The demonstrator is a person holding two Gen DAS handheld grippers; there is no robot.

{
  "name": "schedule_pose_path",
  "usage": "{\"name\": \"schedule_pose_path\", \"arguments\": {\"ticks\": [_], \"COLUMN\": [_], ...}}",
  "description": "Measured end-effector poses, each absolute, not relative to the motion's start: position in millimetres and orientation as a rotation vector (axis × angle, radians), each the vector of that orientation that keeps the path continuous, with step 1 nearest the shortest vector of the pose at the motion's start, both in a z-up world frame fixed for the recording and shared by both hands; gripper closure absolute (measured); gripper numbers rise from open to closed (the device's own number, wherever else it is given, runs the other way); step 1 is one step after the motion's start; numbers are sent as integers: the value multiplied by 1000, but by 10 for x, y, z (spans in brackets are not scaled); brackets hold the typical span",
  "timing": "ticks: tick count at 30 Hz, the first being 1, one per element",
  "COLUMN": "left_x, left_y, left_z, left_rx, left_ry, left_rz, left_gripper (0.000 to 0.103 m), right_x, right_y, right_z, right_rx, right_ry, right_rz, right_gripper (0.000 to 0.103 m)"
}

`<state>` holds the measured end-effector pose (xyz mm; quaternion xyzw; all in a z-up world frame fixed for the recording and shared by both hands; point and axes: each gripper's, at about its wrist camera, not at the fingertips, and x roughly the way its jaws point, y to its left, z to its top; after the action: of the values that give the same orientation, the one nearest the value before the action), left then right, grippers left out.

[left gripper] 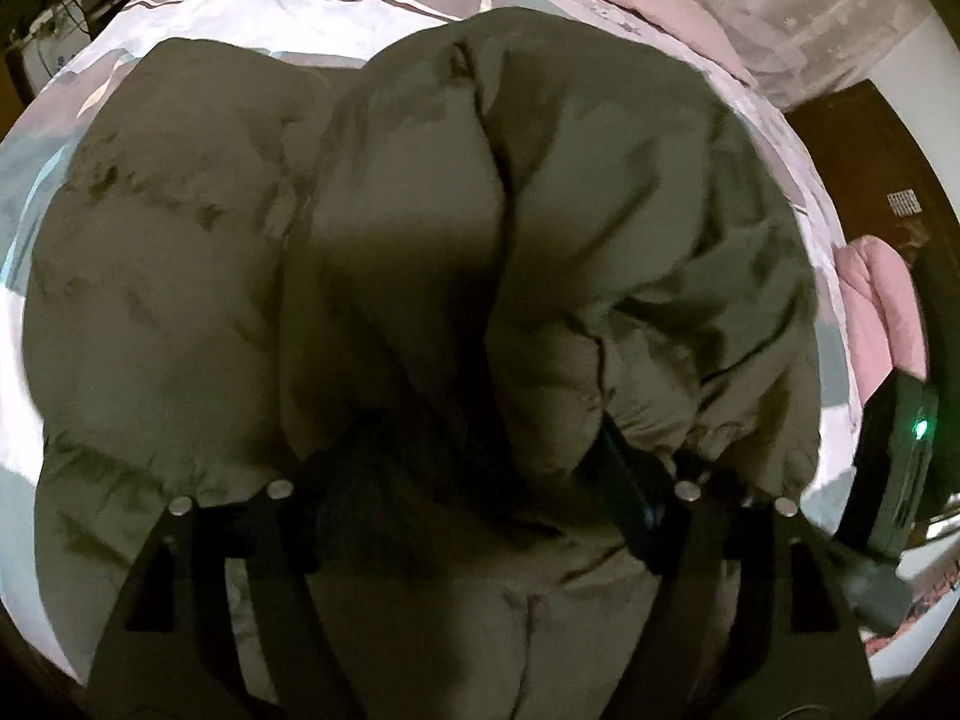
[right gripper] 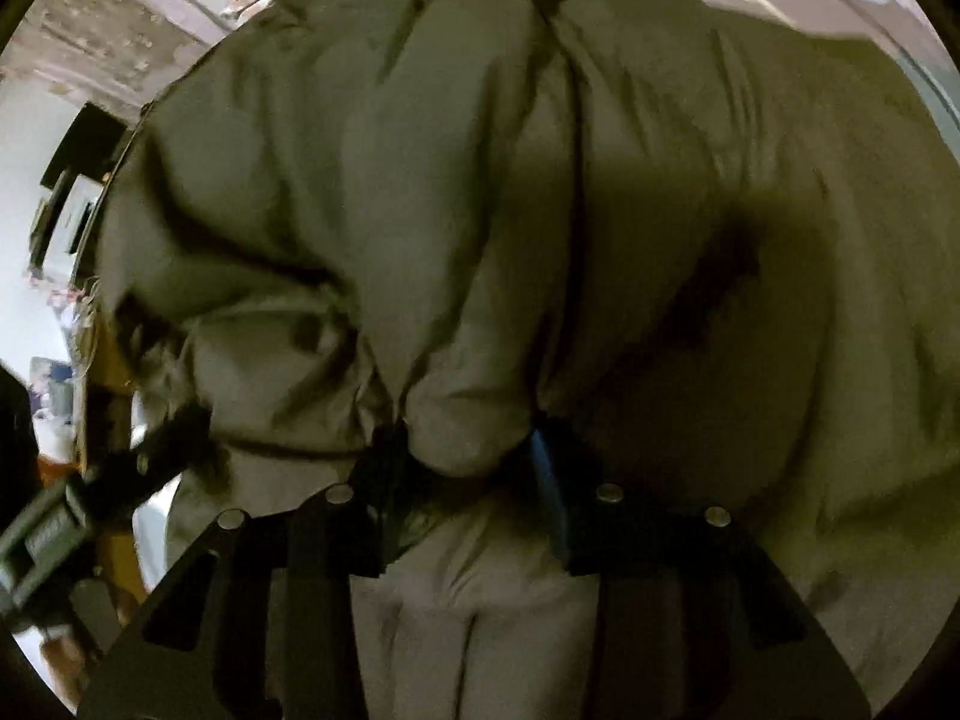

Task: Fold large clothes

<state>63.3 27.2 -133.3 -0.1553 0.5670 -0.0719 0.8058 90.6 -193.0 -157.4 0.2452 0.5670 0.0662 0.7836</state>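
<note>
- Slipping is the main risk: the olive puffer jacket (left gripper: 420, 240) is bulky and slick, and each claw pinches only a gathered hem fold, so a fast swing could pull the padding free.
- Uneven lifting between the two claws could skew the fold line.
- Left gripper (left gripper: 474, 480): jaws narrowed, clamped on a thick hem bunch; the jacket drapes ahead of it over the patterned bedsheet (left gripper: 240, 0).
- Right gripper (right gripper: 474, 456): jaws drawn in, clamped on a hem roll (right gripper: 468, 414); the jacket bulges directly ahead, filling the view.
</note>
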Motion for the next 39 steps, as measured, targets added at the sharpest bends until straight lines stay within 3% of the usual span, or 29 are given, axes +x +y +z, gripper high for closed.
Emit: {"name": "schedule_pose_path", "arguments": {"ticks": [5,11,15,16,19,24,28,32,39], "left_x": [783,757,644,629,618,746,858,865,656], "left_y": [236,167,295,292,216,107,113,208,164], "left_z": [-1297,-1212,-961,-897,-865,-1301,-1615,-1574,-1278], "left_rx": [-310,-260,-248,-225,-129,-46,11,-58,-32], "left_ry": [1145,1126,1043,1016,985,1144,1235,1245,1243], "left_rz": [-104,-106,-85,-72,-22,8,27,2,-115], "left_gripper": [28,28,28,25,22,22,30,40,34], "right_x": [1214,1161,955,906,859,857,811,878,651], "right_y": [-1962,-2020,-2157,-2148,-2069,-2058,-1994,-2105,-2141], "right_z": [-1518,-1382,-969,-891,-878,-1444,-1786,-1730,-1538], "right_rx": [505,529,465,421,295,115,49,116,171], "right_ry": [1129,1202,1099,1066,1038,1149,1183,1233,1288], "right_rz": [115,78,37,30,3,-39,-53,-34,41], "right_gripper": [63,55,15,12,12,12,11,11,11]}}
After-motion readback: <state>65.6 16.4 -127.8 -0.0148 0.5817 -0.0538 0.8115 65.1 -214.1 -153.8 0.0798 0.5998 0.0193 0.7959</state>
